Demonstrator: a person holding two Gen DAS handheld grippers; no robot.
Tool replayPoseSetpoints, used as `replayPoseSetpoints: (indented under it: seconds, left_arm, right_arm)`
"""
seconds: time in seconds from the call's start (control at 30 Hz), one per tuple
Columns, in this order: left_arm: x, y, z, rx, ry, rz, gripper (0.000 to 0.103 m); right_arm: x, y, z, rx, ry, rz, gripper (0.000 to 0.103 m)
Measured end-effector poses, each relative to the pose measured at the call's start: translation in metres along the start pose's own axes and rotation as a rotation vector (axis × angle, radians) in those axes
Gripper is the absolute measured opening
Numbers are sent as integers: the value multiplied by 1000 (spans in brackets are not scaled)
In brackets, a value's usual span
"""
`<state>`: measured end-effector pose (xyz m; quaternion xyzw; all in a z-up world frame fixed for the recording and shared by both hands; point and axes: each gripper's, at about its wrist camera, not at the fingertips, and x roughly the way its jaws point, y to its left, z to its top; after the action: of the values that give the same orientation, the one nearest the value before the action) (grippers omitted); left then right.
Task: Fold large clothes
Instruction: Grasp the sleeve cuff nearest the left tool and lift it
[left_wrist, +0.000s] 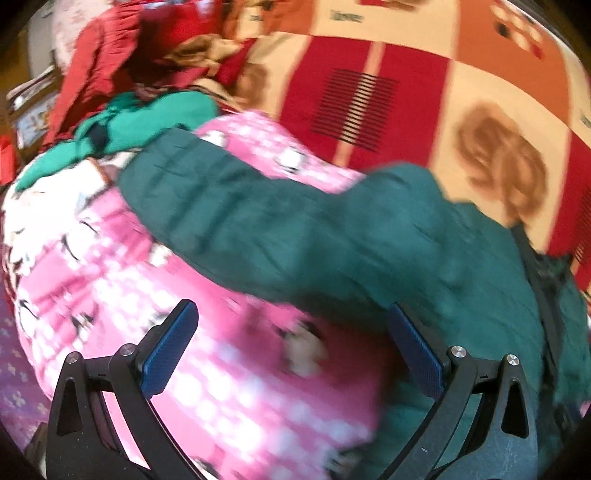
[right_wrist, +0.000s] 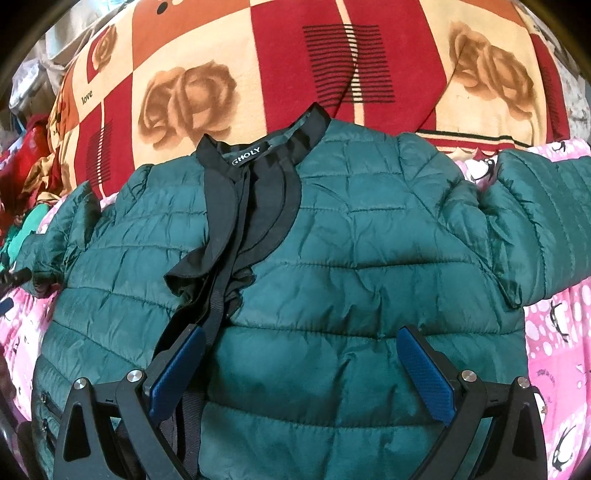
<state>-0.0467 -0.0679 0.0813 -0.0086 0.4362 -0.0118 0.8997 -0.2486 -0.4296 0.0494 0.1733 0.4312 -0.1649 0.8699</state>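
Both grippers gape wide, grasping nothing: the right gripper (right_wrist: 301, 347) hovers over the green quilted jacket (right_wrist: 332, 258) spread on the pink blanket (right_wrist: 554, 332); the left gripper (left_wrist: 291, 332) over its sleeve (left_wrist: 229, 206)

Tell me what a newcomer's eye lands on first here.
The dark green quilted jacket, spread front-up across the middle of the right wrist view, black collar at the top. Under it lies a bright pink cartoon-print blanket, and behind both a red-and-cream rose-patterned bedspread.
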Motion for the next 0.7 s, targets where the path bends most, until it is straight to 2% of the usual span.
replayPoseSetpoints:
  seconds: [0.13, 0.33, 0.5, 0.57, 0.63, 0.67, 0.7]
  left_arm:
    - [22, 40, 27, -56, -15, 93, 102]
    - [67, 91, 60, -126, 11, 222, 102]
    - [96, 113, 69, -191, 24, 214, 101]
    - [108, 117, 72, -217, 25, 184, 91]
    - [115, 120, 73, -244, 30, 137, 71]
    - [116, 121, 74, -257, 24, 121, 66]
    - [116, 123, 74, -272, 17, 97, 48]
  right_arm:
    - [1, 3, -1, -5, 5, 14, 103]
    - [5, 5, -3, -17, 16, 22, 103]
    - [11, 3, -4, -8, 30, 30, 103]
    - [14, 3, -4, -10, 34, 30, 103]
    - [15, 4, -4, -13, 35, 29, 103]
    - [16, 4, -5, -14, 36, 29, 103]
    - [17, 4, -5, -15, 36, 30, 103]
